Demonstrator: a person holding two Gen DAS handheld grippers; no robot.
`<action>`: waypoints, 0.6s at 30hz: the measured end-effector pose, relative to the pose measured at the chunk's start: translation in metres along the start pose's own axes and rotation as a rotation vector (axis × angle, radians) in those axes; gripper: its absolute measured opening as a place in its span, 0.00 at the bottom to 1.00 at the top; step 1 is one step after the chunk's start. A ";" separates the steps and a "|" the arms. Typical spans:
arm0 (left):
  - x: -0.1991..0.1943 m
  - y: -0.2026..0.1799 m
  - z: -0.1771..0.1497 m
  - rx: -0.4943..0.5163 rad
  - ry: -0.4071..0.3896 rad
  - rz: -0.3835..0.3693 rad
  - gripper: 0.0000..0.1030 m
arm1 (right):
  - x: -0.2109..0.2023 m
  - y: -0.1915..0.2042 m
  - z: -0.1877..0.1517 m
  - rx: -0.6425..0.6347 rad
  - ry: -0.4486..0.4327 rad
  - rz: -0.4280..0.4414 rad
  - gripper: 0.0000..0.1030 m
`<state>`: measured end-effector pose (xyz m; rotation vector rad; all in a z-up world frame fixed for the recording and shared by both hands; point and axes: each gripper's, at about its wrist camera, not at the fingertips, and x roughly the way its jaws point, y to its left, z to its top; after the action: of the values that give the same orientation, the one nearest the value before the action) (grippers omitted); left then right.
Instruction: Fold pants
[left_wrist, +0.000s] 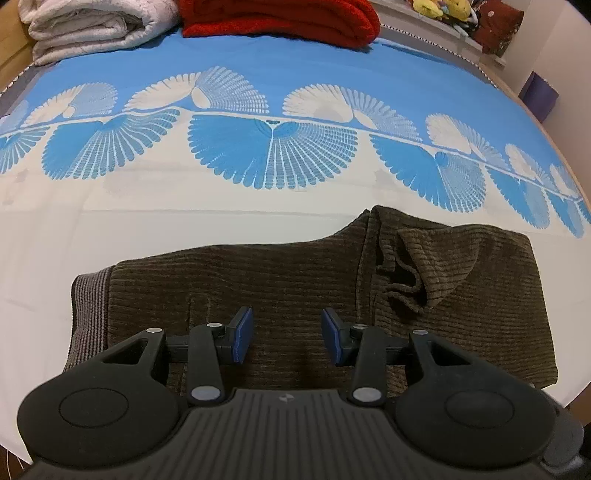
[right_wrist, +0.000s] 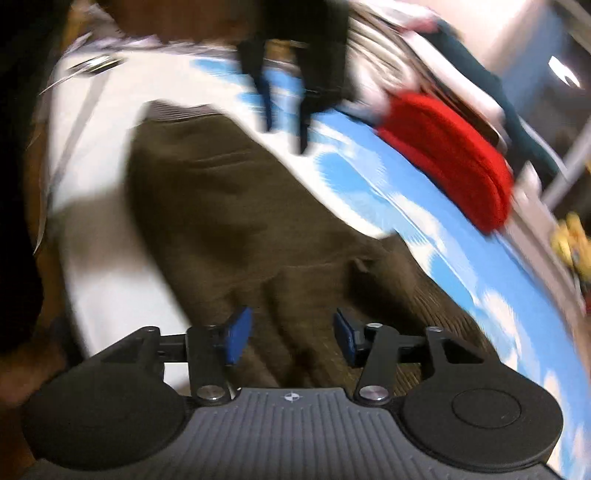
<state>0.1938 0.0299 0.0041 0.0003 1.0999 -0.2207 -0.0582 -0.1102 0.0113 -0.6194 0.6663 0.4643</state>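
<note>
We saw the brown corduroy pants lying folded on the bed, across the lower middle of the left wrist view, over the white part of the bedspread. Their striped waistband sat at the left end, and a rumpled fold of cloth rose right of centre. The left claw hung just above the pants at the bottom centre of the frame, its blue pads standing apart with only bare cloth visible between them; it gripped nothing.

In the right wrist view, which was badly blurred, the pants ran from the upper left toward the lower centre, waistband at the top. The right claw sat at the bottom centre over the rumpled end, released, pads apart and not pressing on the cloth. We also made out the left claw at the upper centre of that frame, above the bedspread just beside the waistband end.

A red folded blanket lay at the top centre of the left view, beside a white folded quilt in the upper left. Yellow soft toys showed at the upper right.
</note>
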 end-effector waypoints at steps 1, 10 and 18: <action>0.002 0.000 0.000 0.001 0.006 0.006 0.44 | 0.005 -0.004 0.000 0.030 0.020 0.007 0.50; 0.005 0.016 -0.006 -0.020 0.026 0.045 0.44 | 0.050 0.008 0.004 -0.054 0.106 0.133 0.52; 0.000 0.025 -0.003 -0.044 0.005 0.042 0.44 | 0.048 -0.025 0.027 -0.058 0.046 0.161 0.22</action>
<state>0.1955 0.0544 0.0005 -0.0158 1.1083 -0.1591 0.0010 -0.1004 0.0046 -0.6350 0.7516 0.6225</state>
